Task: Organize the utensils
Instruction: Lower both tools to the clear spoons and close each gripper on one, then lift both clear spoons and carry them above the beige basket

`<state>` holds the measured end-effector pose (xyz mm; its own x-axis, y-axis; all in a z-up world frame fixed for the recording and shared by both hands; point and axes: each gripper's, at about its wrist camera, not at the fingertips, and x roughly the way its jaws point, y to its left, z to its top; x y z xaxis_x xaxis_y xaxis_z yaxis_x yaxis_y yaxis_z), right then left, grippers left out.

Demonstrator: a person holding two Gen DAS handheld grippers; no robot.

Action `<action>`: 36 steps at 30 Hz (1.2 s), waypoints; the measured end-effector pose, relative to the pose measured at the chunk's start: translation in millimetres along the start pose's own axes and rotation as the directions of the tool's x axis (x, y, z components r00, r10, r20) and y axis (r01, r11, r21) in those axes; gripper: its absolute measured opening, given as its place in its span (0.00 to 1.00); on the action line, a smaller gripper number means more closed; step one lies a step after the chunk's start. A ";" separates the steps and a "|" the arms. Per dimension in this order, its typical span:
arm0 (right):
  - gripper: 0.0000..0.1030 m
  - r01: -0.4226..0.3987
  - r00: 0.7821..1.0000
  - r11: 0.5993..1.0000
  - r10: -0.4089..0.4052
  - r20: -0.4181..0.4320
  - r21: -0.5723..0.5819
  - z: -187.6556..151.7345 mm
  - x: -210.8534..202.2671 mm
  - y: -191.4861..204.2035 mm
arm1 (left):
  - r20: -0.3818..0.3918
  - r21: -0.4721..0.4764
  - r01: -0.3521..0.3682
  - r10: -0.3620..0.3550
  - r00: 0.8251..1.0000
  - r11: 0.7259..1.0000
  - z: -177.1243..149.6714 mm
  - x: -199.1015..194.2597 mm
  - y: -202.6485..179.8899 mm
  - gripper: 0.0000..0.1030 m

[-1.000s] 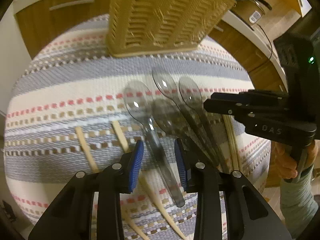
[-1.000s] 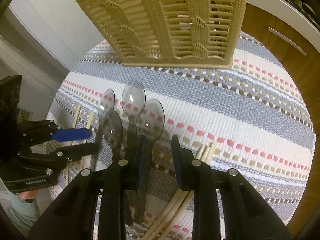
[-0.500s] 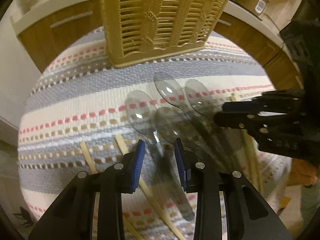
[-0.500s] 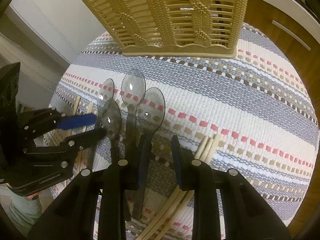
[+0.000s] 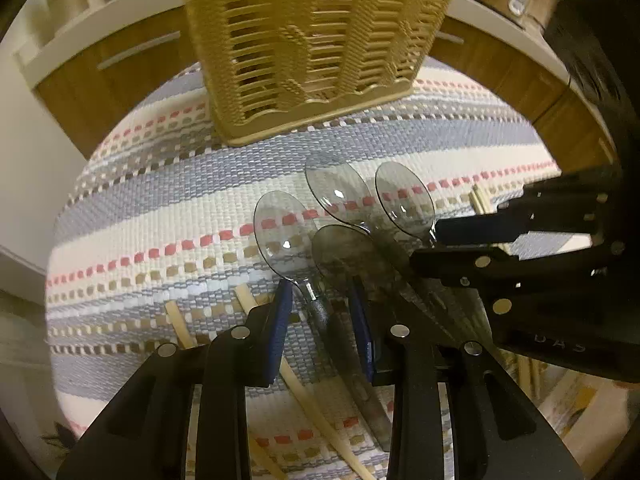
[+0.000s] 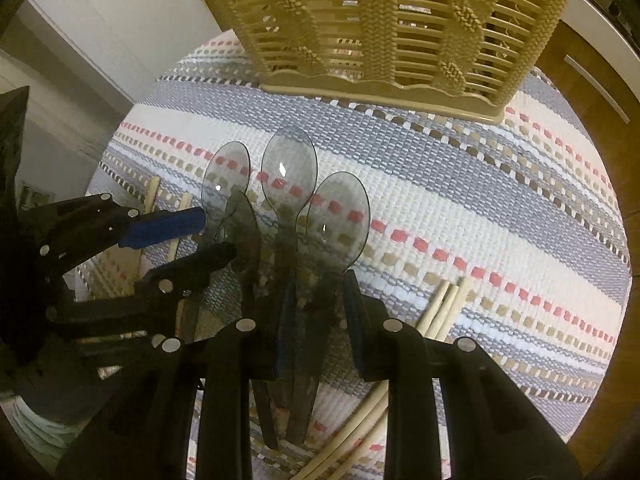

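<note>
bench: round, covered by a striped woven cloth (image 5: 168, 216); its edge curves close on the left in the left wrist view, wood cabinets (image 5: 120, 76) beyond it
basket: tan plastic weave-look basket (image 6: 400, 24) with slatted walls, stands at the far side of the cloth; bare cloth between it and the spoons
spoons: four clear smoky plastic spoons (image 5: 348, 216), bowls toward the basket, handles toward the cameras; they lie fanned and overlapping mid-cloth, one bowl partly over the others' necks
left spoon: leftmost spoon (image 5: 282, 232) in the left wrist view, oval bowl, ribbed neck running down between the left pads
right spoon: rightmost spoon (image 6: 338, 220) in the right wrist view, its dark handle runs down between the right pads
sticks: pale wooden chopsticks; two (image 5: 248, 304) left of the spoons, partly under the left tool, a bundle (image 6: 444, 304) right of the spoons beside the right tool
left tool: left tool (image 5: 322, 312), black with blue pads, jaws apart a narrow way, straddling the left spoon's neck; pads not seen pressing it
right tool: right tool (image 6: 316, 312), jaws apart a narrow way over the right spoon's handle; contact cannot be told, dark there
crowding: the two tools sit close side by side, each seen in the other's view; fingertips of each reach to the spoon cluster
open room: wide bare cloth to the right of the spoons in the right wrist view, and to the left in the left wrist view
</note>
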<state>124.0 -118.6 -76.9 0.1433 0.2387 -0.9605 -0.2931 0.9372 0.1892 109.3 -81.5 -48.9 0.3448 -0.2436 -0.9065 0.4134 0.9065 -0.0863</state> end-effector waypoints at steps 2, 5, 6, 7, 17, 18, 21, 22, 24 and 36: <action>0.21 -0.006 1.000 1.000 0.006 -0.013 0.004 3.3 2.5 -0.1 | -0.009 0.024 -0.010 0.010 1.000 1.000 1.7 1.1 -5.2 0.29; 0.11 0.004 1.000 1.000 -0.004 -0.020 0.007 3.4 3.7 -1.9 | -0.017 0.038 -0.023 0.023 1.000 0.999 3.5 2.2 -9.7 0.30; 0.10 0.001 1.000 1.000 -0.001 -0.017 0.010 2.4 3.5 -3.5 | -0.017 0.039 -0.022 0.023 1.000 0.999 2.7 3.4 -9.5 0.30; 0.10 -0.009 1.000 1.000 0.009 -0.016 0.013 -1.8 -0.8 -10.2 | -0.018 0.038 -0.020 0.020 1.000 0.999 3.1 3.4 -9.6 0.30; 0.09 0.047 0.999 0.998 -0.046 0.021 -0.053 -9.0 0.0 3.4 | -0.025 0.025 -0.032 0.032 0.999 0.999 1.7 5.1 -6.3 0.26; 0.09 0.052 0.998 0.997 -0.050 0.028 -0.058 -13.2 -0.1 4.8 | -0.026 0.019 -0.038 0.038 0.999 0.999 1.8 4.8 -4.7 0.18; 0.09 0.053 0.997 0.997 -0.050 0.051 -0.055 -23.1 -4.5 5.5 | -0.020 0.011 -0.064 0.065 0.998 0.998 0.7 3.9 -2.2 0.10; 0.09 0.055 0.997 0.997 -0.051 0.064 -0.054 -25.9 -7.9 4.3 | -0.013 0.008 -0.068 0.068 0.998 0.998 -0.3 3.5 -2.2 0.09; 0.09 0.050 0.994 0.998 -0.045 0.098 -0.047 -31.4 -18.0 3.1 | 0.010 -0.011 -0.030 0.030 0.999 0.999 -2.6 -0.6 -0.4 0.09; 0.09 0.000 0.914 0.997 0.032 0.404 -0.078 -55.3 -112.5 -2.0 | 0.405 -0.021 0.057 -0.044 0.913 0.998 -4.1 -118.2 -0.1 0.09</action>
<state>56.2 -161.4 19.5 0.5036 0.3509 -0.7894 -0.3663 0.9143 0.1728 65.0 -51.4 56.6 0.6378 -0.4019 -0.6570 0.4149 0.8980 -0.1466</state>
